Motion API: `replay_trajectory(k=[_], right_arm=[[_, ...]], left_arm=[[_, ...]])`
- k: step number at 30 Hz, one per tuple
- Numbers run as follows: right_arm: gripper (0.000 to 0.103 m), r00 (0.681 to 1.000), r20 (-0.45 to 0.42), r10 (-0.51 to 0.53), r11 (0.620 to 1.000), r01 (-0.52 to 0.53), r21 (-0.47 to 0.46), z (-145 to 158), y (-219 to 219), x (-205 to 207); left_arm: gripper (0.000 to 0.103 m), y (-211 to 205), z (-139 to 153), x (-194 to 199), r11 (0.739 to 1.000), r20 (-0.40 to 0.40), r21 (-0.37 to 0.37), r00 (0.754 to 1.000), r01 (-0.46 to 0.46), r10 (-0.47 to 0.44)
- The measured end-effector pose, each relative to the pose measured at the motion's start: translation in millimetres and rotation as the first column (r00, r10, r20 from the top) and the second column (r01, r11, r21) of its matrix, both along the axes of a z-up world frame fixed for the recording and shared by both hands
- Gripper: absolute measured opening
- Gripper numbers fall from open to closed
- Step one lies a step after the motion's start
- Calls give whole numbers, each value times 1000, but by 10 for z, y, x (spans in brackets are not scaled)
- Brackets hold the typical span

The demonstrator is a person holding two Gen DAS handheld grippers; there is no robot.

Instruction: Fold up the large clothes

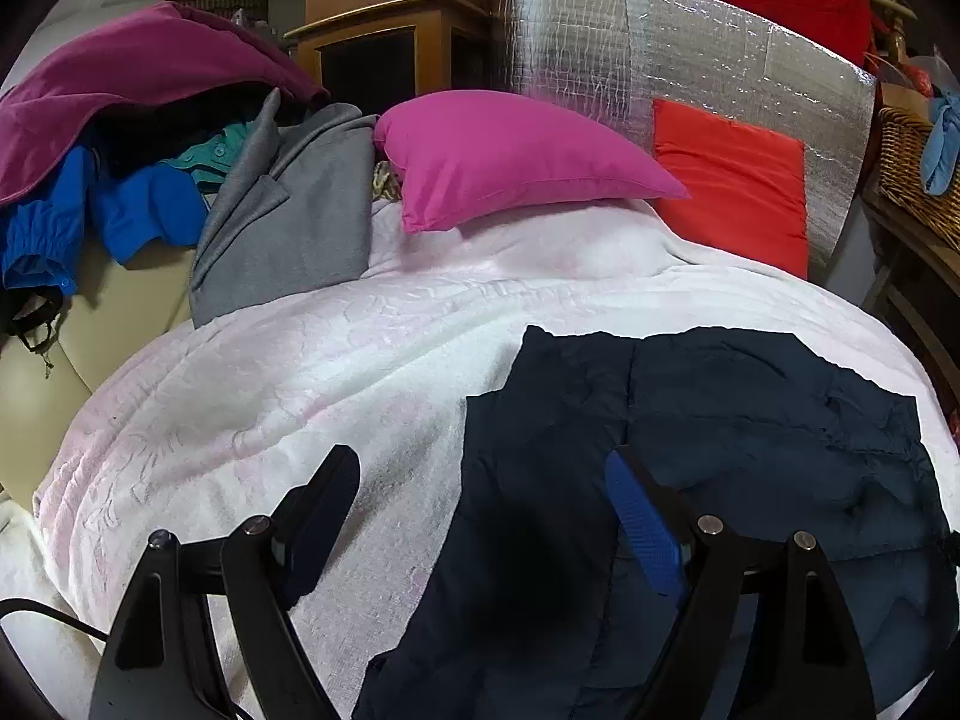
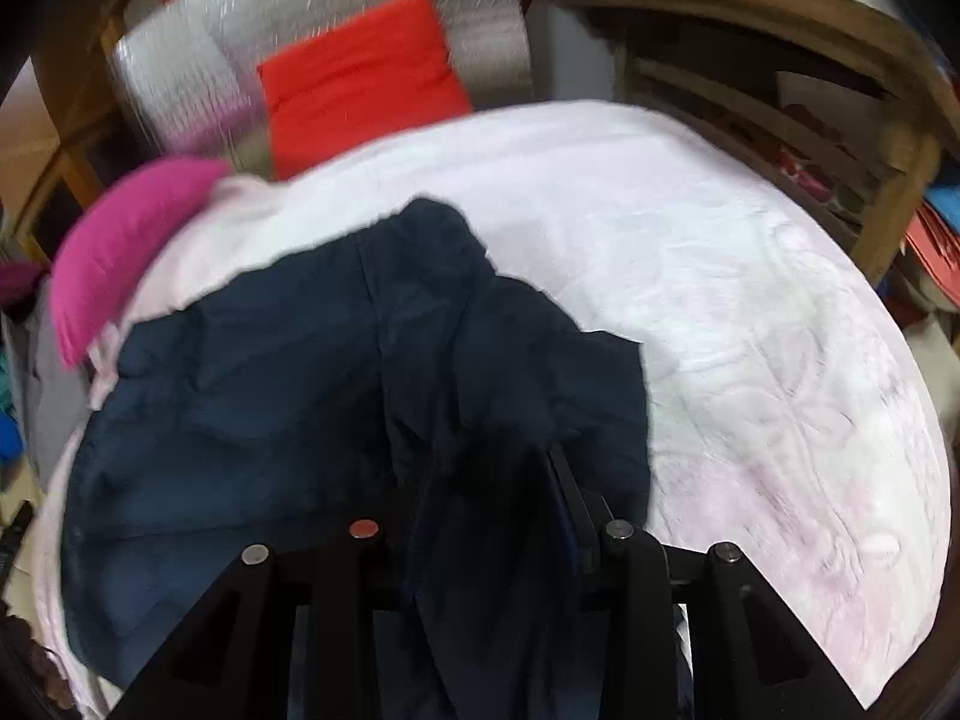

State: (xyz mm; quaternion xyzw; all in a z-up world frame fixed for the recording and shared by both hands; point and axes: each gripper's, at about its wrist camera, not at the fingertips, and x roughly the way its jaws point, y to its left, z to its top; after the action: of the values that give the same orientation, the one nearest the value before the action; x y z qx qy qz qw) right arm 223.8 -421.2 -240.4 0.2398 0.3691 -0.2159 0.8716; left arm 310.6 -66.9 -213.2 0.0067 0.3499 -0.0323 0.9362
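Observation:
A dark navy quilted garment (image 1: 720,438) lies on the white blanket (image 1: 288,396) of a bed. My left gripper (image 1: 480,480) is open and hovers just above the garment's left edge, one finger over the blanket, the other over the cloth. In the right wrist view the same garment (image 2: 288,372) is bunched up at the near side. My right gripper (image 2: 492,480) is shut on a fold of the navy garment, and the cloth hides its fingertips. The blanket (image 2: 750,330) lies bare to the right.
A magenta pillow (image 1: 510,156) and a red pillow (image 1: 738,180) lean on a silver foil board (image 1: 660,54) at the bed's head. A pile of clothes (image 1: 180,138) sits at the far left. A wicker basket (image 1: 912,174) and wooden shelves (image 2: 780,96) stand on the right.

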Motion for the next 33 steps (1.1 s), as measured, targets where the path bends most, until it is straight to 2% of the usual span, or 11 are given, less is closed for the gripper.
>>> replay_trajectory(k=[3, 6, 10, 15, 16, 17, 19, 22, 25, 29, 33], right_arm=[[38, 1000, 30, -3, 1000, 3, -3, 38, 70, -321], [39, 1000, 16, 24, 1000, -24, -1, -85, 160, -462], [41, 999, 0, 41, 999, -41, -30, -326, 225, -374], [42, 999, 28, 37, 999, -37, 14, -208, 108, -369], [48, 998, 66, 16, 999, -18, 32, -158, 38, -440], [64, 996, 87, 1, 999, -5, 44, -136, -18, -478], [74, 991, 127, -50, 995, 38, 96, -124, -197, -572], [74, 981, 158, -109, 974, 74, 212, -213, -502, -634], [74, 977, 165, -133, 932, 66, 357, -381, -753, -605], [74, 978, 171, -119, 854, 12, 521, -637, -938, -448], [75, 988, 141, -66, 821, -26, 570, -813, -905, -237]], left_arm=[[84, -25, -16, -11, 1000, -1, 12, 1000, 5, -5], [84, -36, -49, -8, 1000, -13, 15, 1000, 10, -10], [84, -61, -113, 3, 999, -32, 31, 999, 15, -14], [84, -67, -147, 22, 999, -43, 47, 999, 18, -16], [84, -60, -148, 31, 999, -46, 43, 999, 18, -16], [84, -49, -152, 42, 999, -50, 38, 999, 21, -19], [84, -22, -167, 80, 999, -70, 21, 997, 31, -30], [85, 63, -240, 185, 999, -134, -14, 990, 39, -40], [85, 242, -335, 313, 996, -208, -89, 978, -12, -7], [85, 385, -492, 433, 978, -301, -200, 954, -56, -7], [85, 383, -677, 490, 954, -388, -294, 919, -59, -63]])
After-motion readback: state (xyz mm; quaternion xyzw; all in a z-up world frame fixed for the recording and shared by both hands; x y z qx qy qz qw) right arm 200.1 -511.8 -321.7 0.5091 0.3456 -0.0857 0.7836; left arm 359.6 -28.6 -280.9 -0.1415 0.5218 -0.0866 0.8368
